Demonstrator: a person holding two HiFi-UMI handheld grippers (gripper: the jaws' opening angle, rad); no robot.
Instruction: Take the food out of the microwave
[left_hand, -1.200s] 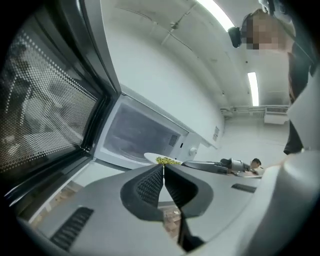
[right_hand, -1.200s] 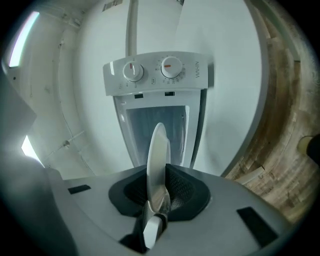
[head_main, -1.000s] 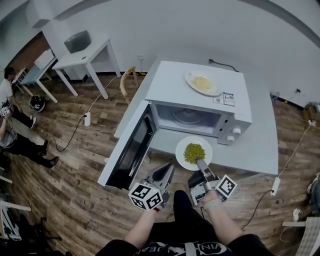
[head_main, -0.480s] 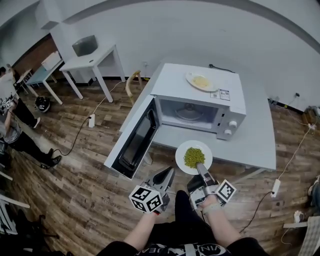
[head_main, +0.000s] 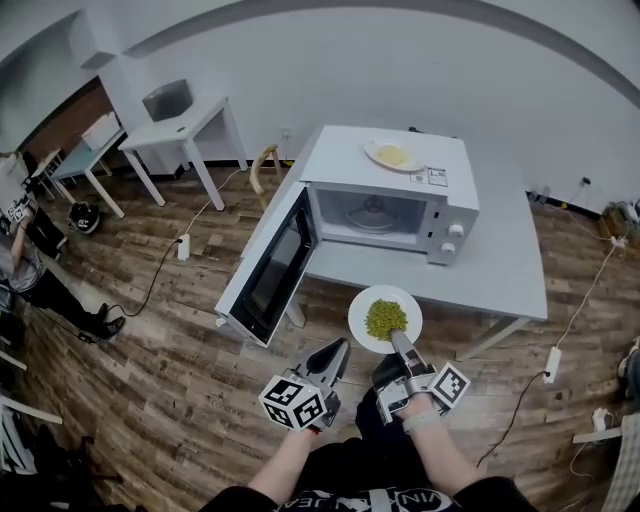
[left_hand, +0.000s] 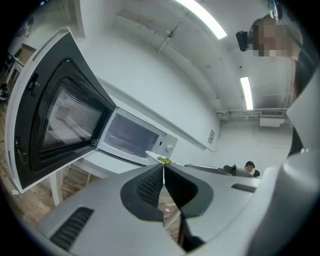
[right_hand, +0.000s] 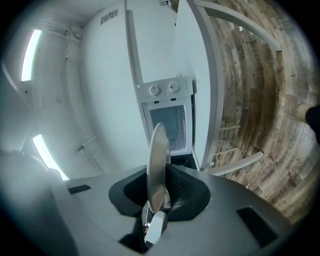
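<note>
The right tool (head_main: 400, 338) pinches the near rim of the white plate (head_main: 357, 320). The plate and its heap of green food (head_main: 385, 316) reach straight ahead of the tool's tip, outside the microwave (head_main: 350, 165), at the near edge of the bench (head_main: 500, 270). The left tool (head_main: 338, 346), jaws pressed together on nothing, sits just beside the right one, with the plate ahead to its right and the open microwave door (head_main: 268, 270) ahead to its left.

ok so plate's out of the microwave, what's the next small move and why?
Probably set the plate down on the table in front of the microwave. The right gripper grips it by the rim alone, and it hangs over the floor past the table edge; the left gripper is shut and empty.
</note>
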